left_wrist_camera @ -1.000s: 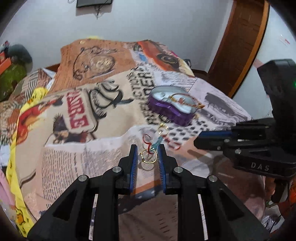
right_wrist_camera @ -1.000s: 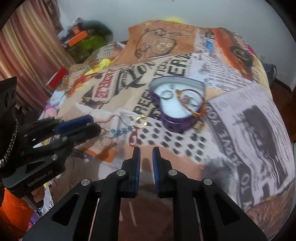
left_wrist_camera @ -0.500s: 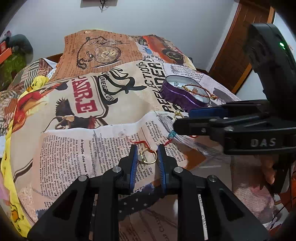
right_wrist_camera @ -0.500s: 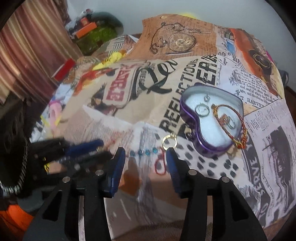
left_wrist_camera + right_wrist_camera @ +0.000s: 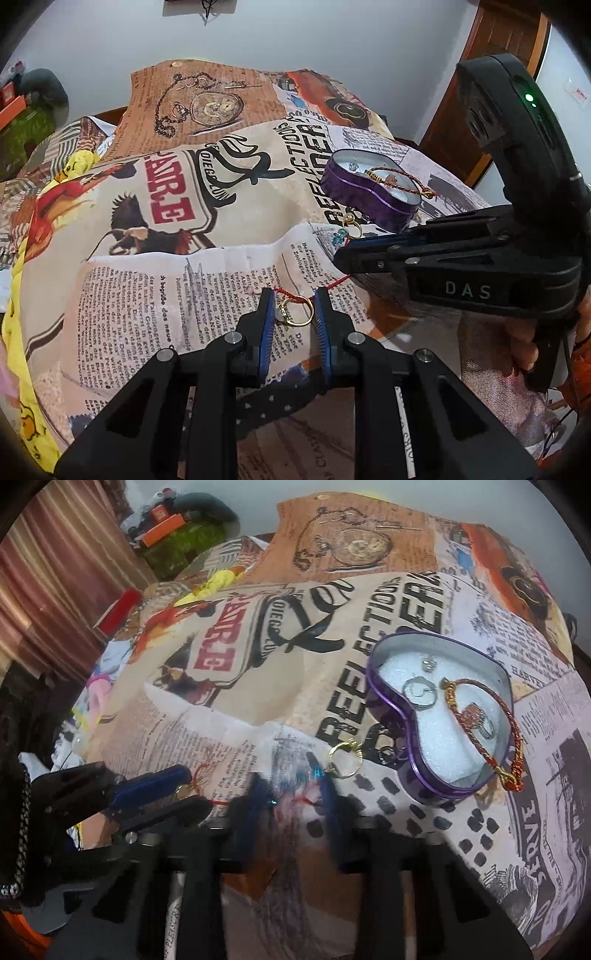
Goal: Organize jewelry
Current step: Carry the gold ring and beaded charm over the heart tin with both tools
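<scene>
Left wrist view: the left gripper is clamped on one gold ring, its blue pads pressing the ring's two sides just above the printed blanket. A red thread runs from beside the ring toward the right gripper, which lies in from the right with its jaws drawn together. Beyond its tip lie a second gold ring and a few blue beads on the blanket. Behind them sits one purple heart-shaped tin, open, with one red-and-gold bracelet draped over its rim.

Right wrist view: the right gripper's fingers are motion-blurred and closing; the thread and beads lie between them, but whether the pads grip them I cannot tell. The second ring lies just past the tips, near the tin. Inside the tin, on white foam, are three silver pieces: a ring, a small stud and another ring within the bracelet's loop. The left gripper is at lower left, holding its ring.
</scene>
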The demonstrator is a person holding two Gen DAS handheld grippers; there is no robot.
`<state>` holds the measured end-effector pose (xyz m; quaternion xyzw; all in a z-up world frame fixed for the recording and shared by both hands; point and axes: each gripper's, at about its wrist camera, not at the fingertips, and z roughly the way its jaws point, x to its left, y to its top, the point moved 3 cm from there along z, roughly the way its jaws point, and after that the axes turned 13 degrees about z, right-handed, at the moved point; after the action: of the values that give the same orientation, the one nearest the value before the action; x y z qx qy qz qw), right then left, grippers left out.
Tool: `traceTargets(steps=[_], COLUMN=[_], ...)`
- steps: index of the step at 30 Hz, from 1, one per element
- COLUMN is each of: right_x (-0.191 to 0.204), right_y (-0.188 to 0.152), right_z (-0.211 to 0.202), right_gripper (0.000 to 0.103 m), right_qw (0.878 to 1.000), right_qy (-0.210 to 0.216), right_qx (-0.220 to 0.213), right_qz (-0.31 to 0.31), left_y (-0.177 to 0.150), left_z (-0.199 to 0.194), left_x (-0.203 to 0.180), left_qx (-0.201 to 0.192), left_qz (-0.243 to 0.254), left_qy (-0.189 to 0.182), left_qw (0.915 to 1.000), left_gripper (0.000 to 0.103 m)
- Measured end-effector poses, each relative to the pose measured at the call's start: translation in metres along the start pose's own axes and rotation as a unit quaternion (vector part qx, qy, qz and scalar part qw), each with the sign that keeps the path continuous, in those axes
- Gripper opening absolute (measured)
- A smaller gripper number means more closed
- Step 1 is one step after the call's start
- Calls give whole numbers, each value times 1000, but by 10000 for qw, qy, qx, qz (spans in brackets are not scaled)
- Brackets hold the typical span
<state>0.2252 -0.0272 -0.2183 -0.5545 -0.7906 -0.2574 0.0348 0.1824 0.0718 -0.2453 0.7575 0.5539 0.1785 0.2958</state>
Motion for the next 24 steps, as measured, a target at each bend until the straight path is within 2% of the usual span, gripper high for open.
traceTargets(steps=[5,13,20,24], right_x=[0,-8,-34,-50], right_y=[-1,-2,-10,-9], right_z=[-6,-32,-50,-63], right_gripper=[8,8,8,8], right_qw=[9999,9983,9966,9955], right_qy=[42,-129,-349,-333], right_qx=[-106,-561,-749,-868], right_qz=[-43,-82,26,201], left_y=[4,15,23,29], left_z=[-6,-16,-17,-16], left_x=[1,-3,-7,-13], left_qx=[-68,-173,-174,-177], left_qz=[-21,62,111,150], left_qy=[61,184,278,274], left_qw=[10000,9997,9994,9994], left_gripper=[20,20,20,20])
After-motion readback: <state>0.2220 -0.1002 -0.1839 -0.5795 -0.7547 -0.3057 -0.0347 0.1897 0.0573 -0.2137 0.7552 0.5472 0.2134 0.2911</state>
